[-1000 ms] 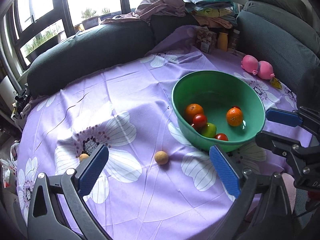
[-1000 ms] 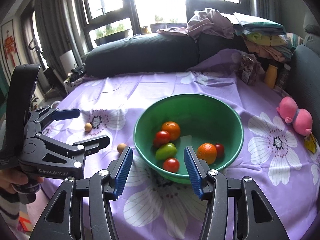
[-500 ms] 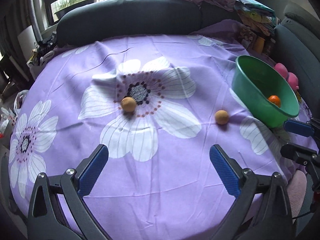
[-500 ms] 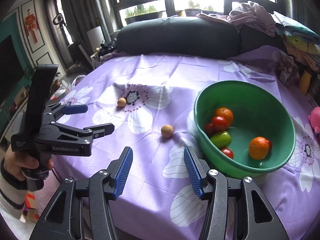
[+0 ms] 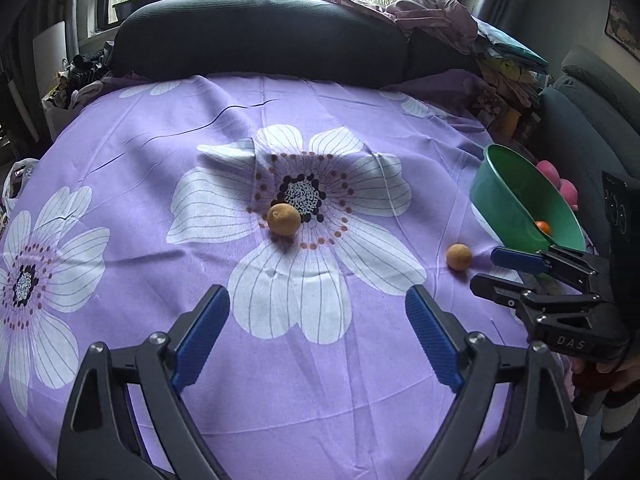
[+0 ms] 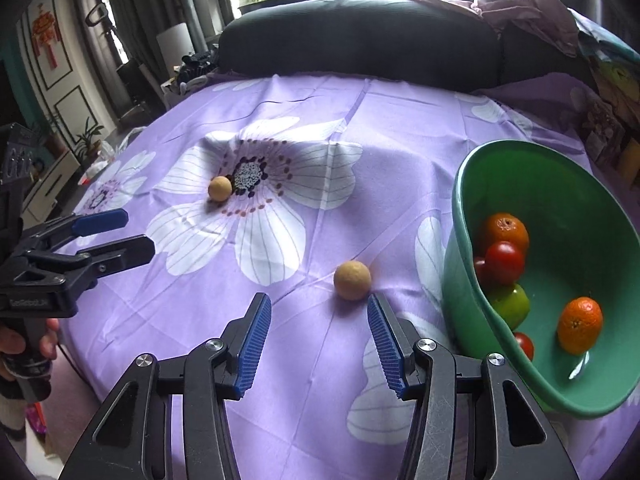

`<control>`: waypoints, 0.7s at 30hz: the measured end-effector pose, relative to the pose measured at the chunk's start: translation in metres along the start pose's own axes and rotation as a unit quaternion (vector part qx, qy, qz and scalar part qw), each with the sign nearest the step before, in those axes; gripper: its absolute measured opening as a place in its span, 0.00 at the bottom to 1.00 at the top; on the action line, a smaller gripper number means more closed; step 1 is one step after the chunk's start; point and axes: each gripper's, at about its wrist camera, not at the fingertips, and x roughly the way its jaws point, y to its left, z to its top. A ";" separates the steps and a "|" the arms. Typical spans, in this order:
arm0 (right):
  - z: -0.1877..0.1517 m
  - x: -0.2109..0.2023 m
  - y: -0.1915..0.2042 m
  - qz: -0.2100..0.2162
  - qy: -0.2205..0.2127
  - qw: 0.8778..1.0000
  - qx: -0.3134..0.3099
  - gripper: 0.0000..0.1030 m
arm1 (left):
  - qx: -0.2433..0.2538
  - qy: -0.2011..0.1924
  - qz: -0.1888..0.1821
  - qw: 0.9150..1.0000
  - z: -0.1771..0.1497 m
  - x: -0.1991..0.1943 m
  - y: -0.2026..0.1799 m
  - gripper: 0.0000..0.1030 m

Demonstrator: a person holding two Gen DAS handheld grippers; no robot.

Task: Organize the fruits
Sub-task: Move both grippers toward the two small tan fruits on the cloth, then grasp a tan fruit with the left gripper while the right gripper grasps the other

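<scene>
Your left gripper and right gripper both gaped, holding nothing, over the worktop: two tan fruits, one on the flower print, one beside the green bowl of oranges and tomatoes.

Black clamp frames, ribbed blue pads, silver screws

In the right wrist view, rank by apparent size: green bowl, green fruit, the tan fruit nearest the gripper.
1. Green bowl, clearly largest.
2-3. Green fruit and tan fruit: unsure; the rim partly hides the green one.
</scene>
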 end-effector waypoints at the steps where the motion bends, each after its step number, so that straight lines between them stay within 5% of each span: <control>1: 0.003 0.004 0.001 -0.004 0.002 1.000 -0.003 0.51 | 0.002 0.000 -0.002 1.000 0.002 0.002 0.001 0.86; 9: 0.016 0.035 -0.003 -0.048 0.034 0.998 -0.013 0.43 | 0.030 0.019 -0.014 0.999 0.018 0.022 0.007 0.78; 14: 0.017 0.047 -0.008 -0.043 0.055 0.998 -0.008 0.26 | 0.038 0.042 -0.031 0.998 0.029 0.039 0.009 0.74; 21: 0.015 0.041 -0.005 -0.014 0.044 0.999 -0.019 0.26 | 0.019 0.069 -0.033 0.997 0.041 0.063 0.016 0.57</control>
